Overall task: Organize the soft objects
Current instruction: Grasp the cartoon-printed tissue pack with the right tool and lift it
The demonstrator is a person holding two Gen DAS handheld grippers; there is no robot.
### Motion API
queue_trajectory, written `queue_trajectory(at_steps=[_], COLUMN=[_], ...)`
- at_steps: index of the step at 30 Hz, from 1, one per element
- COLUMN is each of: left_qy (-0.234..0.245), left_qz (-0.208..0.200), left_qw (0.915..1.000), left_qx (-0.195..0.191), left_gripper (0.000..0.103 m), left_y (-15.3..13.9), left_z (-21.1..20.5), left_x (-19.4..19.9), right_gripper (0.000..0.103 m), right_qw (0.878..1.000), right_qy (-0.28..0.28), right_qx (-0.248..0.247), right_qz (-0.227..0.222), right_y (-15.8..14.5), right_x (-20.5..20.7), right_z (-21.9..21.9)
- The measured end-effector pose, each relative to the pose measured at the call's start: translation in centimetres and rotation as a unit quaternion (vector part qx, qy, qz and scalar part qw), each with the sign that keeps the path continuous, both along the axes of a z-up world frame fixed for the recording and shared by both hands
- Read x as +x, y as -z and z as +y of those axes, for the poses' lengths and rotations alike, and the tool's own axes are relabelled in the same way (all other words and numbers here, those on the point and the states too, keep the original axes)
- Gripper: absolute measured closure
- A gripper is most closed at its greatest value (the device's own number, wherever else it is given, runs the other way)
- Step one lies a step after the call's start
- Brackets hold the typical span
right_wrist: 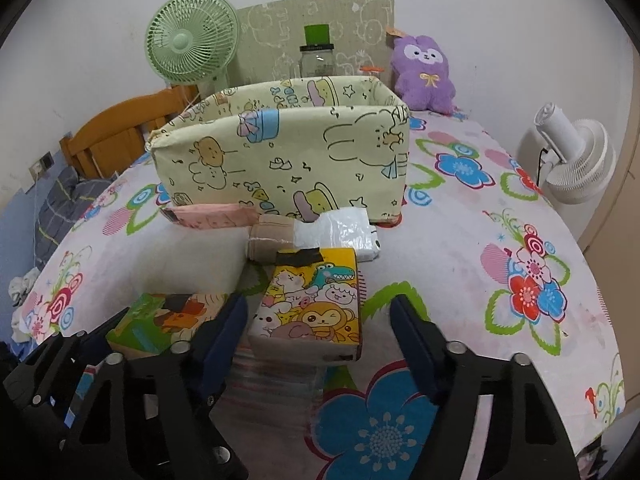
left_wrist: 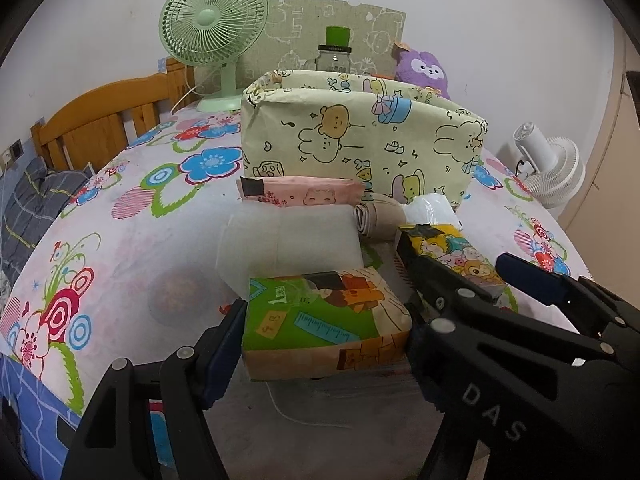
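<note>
On a table spread with a flowered cloth [right_wrist: 500, 216], the left gripper [left_wrist: 326, 322] straddles a green and orange tissue pack [left_wrist: 324, 320] near the front edge, its blue pads pressed to both sides of the pack. The pack's print shows a "1", a "$" and an "8" among ruler drawings; the rest is too small to read. The right gripper [right_wrist: 318, 330] stands partly open around a yellow tissue pack [right_wrist: 310, 304] printed with a dinosaur, a monkey and other cartoon animals; its left pad lies at the pack's side while the right pad stands clear, so nothing is gripped. White letters "DAS" show on that gripper's arm in the left wrist view. Behind the packs lie a pink pack [left_wrist: 304, 194] with small unreadable writing, a beige roll [right_wrist: 272, 236] and a white plastic bag [right_wrist: 344, 232], all just before a pale yellow cartoon-printed fabric box [right_wrist: 280, 148]. At the far edge stand a green fan [left_wrist: 214, 16], a green-lidded jar [right_wrist: 316, 54] and a purple plush toy [right_wrist: 424, 74].
</note>
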State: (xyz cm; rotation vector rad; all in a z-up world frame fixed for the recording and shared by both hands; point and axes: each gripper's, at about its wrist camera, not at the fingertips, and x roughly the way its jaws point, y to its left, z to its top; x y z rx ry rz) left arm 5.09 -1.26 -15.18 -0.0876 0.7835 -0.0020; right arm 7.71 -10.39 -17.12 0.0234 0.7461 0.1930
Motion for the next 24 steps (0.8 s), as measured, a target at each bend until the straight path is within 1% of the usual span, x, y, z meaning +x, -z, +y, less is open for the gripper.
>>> queue_trajectory(at_steps=[2, 3, 4, 10, 17, 24], left_qy=[0.0, 0.0, 0.0, 0.002, 0.005, 0.005], left_qz=[0.0, 0.0, -0.001, -0.006, -0.014, -0.032], left_qw=[1.0, 1.0, 1.0, 1.0, 0.9999, 0.9994], left_qx=[0.0, 0.001, 0.002, 0.004, 0.007, 0.011], left_gripper=[0.027, 0.027, 0.027, 0.027, 0.028, 0.028], left_y=[0.0, 0.0, 0.0, -0.3, -1.0, -2.1], left_z=[0.0, 0.0, 0.0, -0.2, -0.7, -0.9], left_x=[0.0, 0.0, 0.0, -0.3, -1.0, -1.8], right_gripper=[0.038, 0.044, 0.048, 0.051, 0.051, 0.051], right_qw=[1.0, 1.0, 1.0, 1.0, 1.0, 0.999], right_qy=[0.0, 0.0, 0.001, 0.002, 0.005, 0.006], right_qx=[0.0, 0.0, 0.0, 0.003, 0.007, 0.011], right_qz=[-0.001, -0.001, -0.001, -0.005, -0.016, -0.033], right_y=[0.0, 0.0, 0.0, -0.2, -0.8, -1.9], right_x=[0.0, 0.0, 0.0, -0.2, -1.1, -2.2], right_z=[0.0, 0.0, 0.0, -0.2, -0.6, -0.9])
